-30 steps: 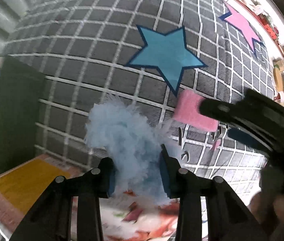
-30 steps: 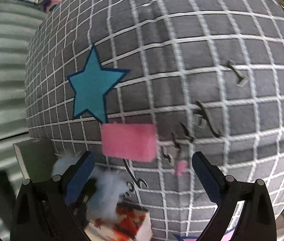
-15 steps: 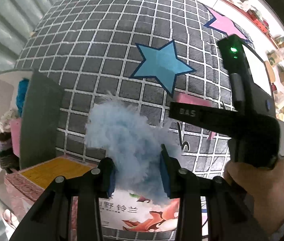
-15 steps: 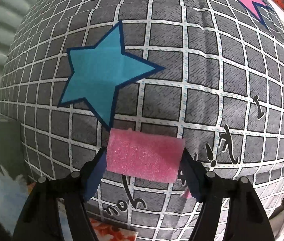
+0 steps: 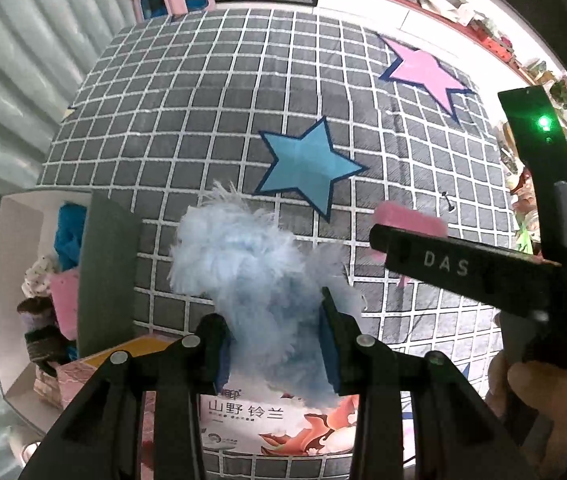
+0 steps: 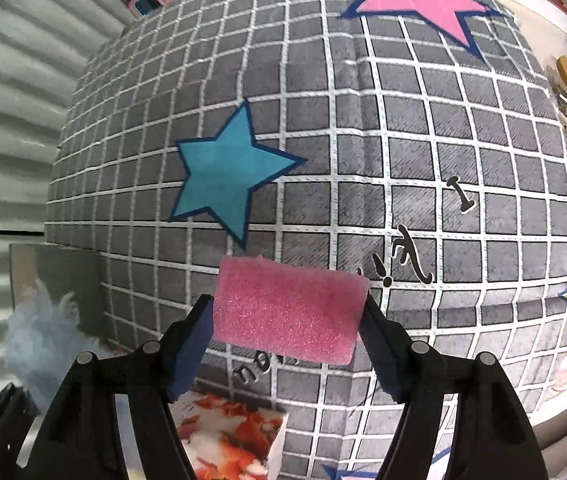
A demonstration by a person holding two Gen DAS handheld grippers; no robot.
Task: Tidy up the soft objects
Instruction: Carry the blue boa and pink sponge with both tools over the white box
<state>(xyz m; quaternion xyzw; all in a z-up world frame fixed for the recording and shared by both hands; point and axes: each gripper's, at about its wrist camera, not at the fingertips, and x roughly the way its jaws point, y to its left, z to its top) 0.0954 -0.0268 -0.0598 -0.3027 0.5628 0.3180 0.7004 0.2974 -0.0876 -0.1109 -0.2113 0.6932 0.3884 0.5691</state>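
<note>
A light-blue fluffy ball [image 5: 243, 256] is held off the bed, with my left gripper [image 5: 273, 320] shut on its lower part. My right gripper [image 6: 285, 312] is shut on a pink foam sponge [image 6: 287, 316], its blue pads pressing both short ends, and the sponge hangs just above the grey checked cover [image 6: 403, 128]. In the left wrist view the right gripper [image 5: 399, 240] comes in from the right with the sponge [image 5: 411, 218] at its tip, gripped by a person's hand [image 5: 531, 392]. The fluffy ball [image 6: 39, 344] shows at the right wrist view's lower left.
A white box [image 5: 15, 240] at the left holds a blue cloth [image 5: 69, 236], a pink sponge and knitted pieces, with a dark flap [image 5: 107, 280] beside it. A flower-printed tissue box [image 5: 267, 420] lies below my left gripper. A blue star [image 5: 307, 164] and a pink star [image 5: 423, 72] mark the cover.
My right gripper has shut on the pink sponge and lifted it off the cover. Both grippers have risen, and the white box has come into the left wrist view.
</note>
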